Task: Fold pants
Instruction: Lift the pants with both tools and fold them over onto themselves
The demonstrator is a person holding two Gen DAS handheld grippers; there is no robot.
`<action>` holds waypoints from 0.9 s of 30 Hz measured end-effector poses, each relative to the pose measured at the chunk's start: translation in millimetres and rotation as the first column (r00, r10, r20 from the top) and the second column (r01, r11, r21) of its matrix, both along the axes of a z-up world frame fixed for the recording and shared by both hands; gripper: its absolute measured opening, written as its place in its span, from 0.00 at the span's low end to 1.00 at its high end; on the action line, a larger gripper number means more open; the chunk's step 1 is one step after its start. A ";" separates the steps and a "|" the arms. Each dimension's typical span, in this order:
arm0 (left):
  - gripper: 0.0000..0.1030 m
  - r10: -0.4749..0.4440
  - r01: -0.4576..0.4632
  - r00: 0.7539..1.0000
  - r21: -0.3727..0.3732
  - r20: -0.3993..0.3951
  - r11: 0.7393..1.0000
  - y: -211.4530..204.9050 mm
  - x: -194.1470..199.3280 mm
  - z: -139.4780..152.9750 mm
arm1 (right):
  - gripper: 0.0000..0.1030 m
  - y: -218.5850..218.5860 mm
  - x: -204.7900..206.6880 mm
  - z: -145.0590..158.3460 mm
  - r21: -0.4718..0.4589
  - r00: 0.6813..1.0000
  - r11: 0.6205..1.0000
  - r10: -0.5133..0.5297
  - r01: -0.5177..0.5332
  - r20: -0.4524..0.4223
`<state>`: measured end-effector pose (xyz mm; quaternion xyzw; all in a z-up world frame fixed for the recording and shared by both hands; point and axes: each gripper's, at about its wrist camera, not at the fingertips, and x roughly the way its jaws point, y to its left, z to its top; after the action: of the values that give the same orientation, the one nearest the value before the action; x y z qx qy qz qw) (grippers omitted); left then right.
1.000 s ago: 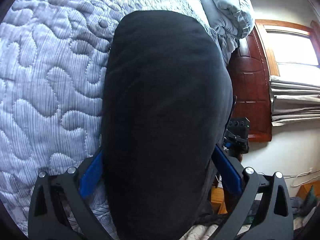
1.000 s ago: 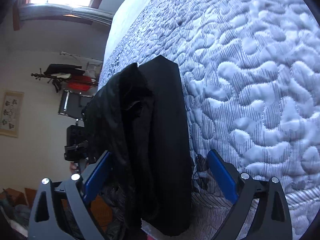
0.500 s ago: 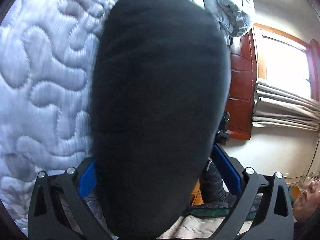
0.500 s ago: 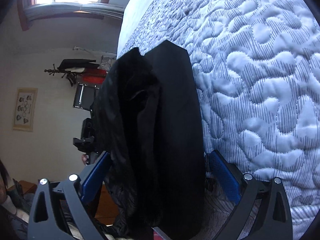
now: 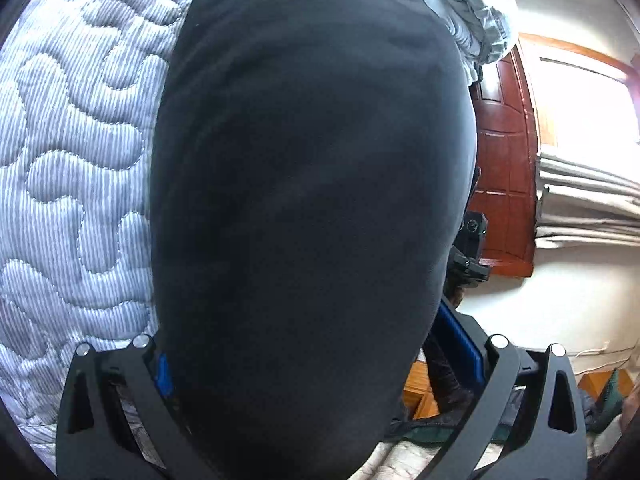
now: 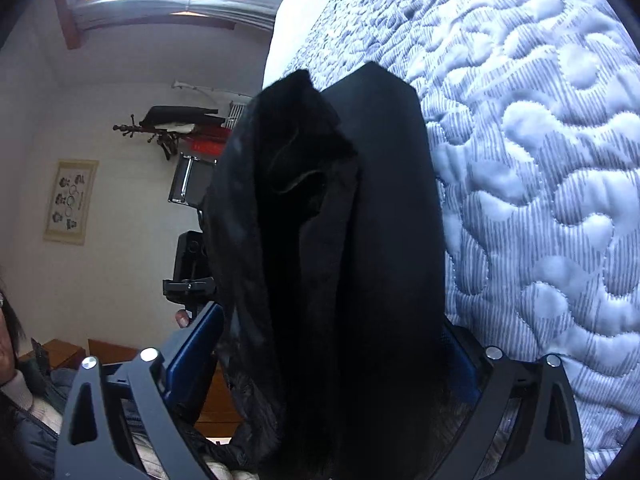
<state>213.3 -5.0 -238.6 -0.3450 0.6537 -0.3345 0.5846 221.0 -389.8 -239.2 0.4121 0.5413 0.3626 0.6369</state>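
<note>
Both claws grip the black pants: left claw (image 5: 312, 364) and right claw (image 6: 336, 344) each pinch bunched cloth between blue pads. Since a second ago the pants (image 5: 312, 200) fill more of both views, hanging nearer the quilted bed (image 6: 540, 160), so laying them down looks close.

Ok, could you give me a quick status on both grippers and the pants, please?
Left gripper shut on pants. Right gripper shut on pants too. Pants held up over the quilt; nothing in the way.
</note>
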 end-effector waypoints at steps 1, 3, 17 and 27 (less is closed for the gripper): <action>0.97 -0.004 0.004 1.000 -0.003 -0.001 1.000 0.6 0.2 0.0 | 0.90 -1.7 -0.2 -0.6 0.007 1.000 1.000 -0.001 0.001 0.000; 0.97 -0.018 0.018 1.000 -0.008 0.004 1.000 0.4 -0.5 -0.2 | 0.90 -1.7 0.6 -1.4 0.011 1.000 1.000 -0.003 0.003 0.002; 0.92 -0.001 0.001 1.000 -0.017 0.010 1.000 -19.3 -1.8 3.6 | 0.51 -5.0 -19.7 16.3 -0.049 0.997 0.998 -0.047 0.050 0.058; 0.51 0.050 -0.045 0.996 -0.066 0.076 0.997 -23.5 -13.3 14.5 | 0.40 -4.3 -37.5 51.1 -0.088 0.987 0.990 -0.098 0.109 0.126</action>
<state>200.0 -28.5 -224.1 -0.3659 0.6110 -0.3543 0.6060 183.5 -394.1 -188.1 0.3863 0.4958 0.3274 0.7055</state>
